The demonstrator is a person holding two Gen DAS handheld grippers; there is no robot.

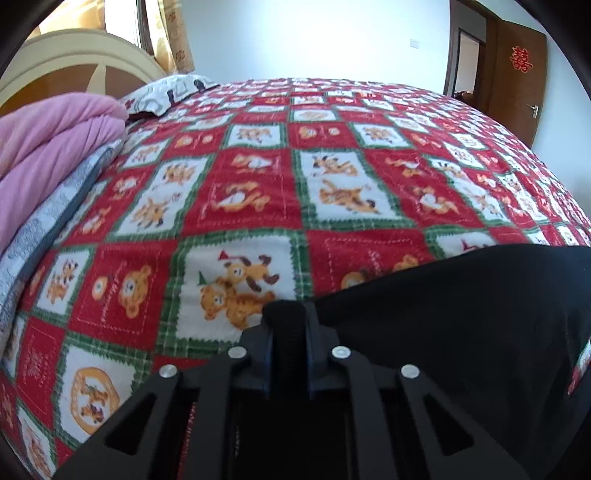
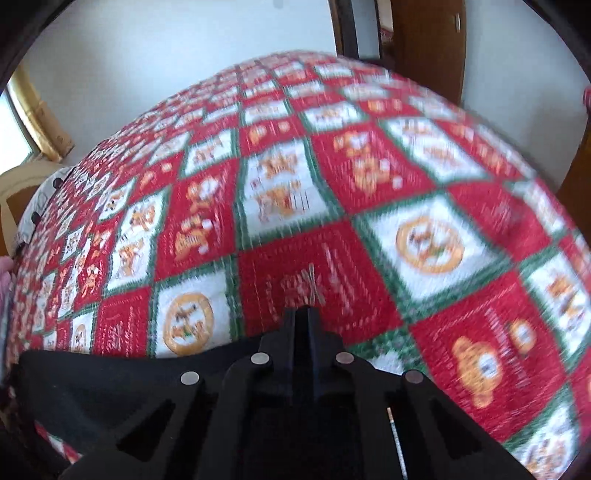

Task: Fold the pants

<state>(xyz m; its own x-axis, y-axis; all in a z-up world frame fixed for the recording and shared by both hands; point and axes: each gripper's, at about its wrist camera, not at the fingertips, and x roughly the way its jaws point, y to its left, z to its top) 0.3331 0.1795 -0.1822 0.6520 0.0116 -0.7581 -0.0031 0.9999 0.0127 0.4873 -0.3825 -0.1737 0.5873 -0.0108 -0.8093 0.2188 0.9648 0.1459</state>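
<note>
In the left wrist view the left gripper (image 1: 290,314) fills the lower centre of the frame, its fingers drawn together on a tuck of black cloth, with no gap between them. That cloth belongs to the black pants (image 1: 461,314), which spread from the fingertips across the lower right of the frame and lie on the blanket (image 1: 258,177).

In the right wrist view the right gripper (image 2: 304,319) sits at lower centre, fingers closed tight together. The pants (image 2: 110,387) run from under it toward the lower left of the frame. Whether any cloth is pinched between these fingertips cannot be told, as the tips and the fabric are both black and the frame is blurred.

The blanket (image 2: 332,192) is a red, white and green check with orange bear figures, and it covers the bed.

Farther off in the left view, a folded pink quilt (image 1: 48,147) lies at the left edge on a grey-patterned cover (image 1: 44,229). Beyond it a printed pillow (image 1: 166,92) rests near the cream headboard (image 1: 74,59) at upper left. Curtains (image 1: 173,33) hang behind. A white wall (image 1: 314,37) backs the bed, and a wooden door (image 1: 517,74) with a red paper ornament stands open at upper right.
</note>
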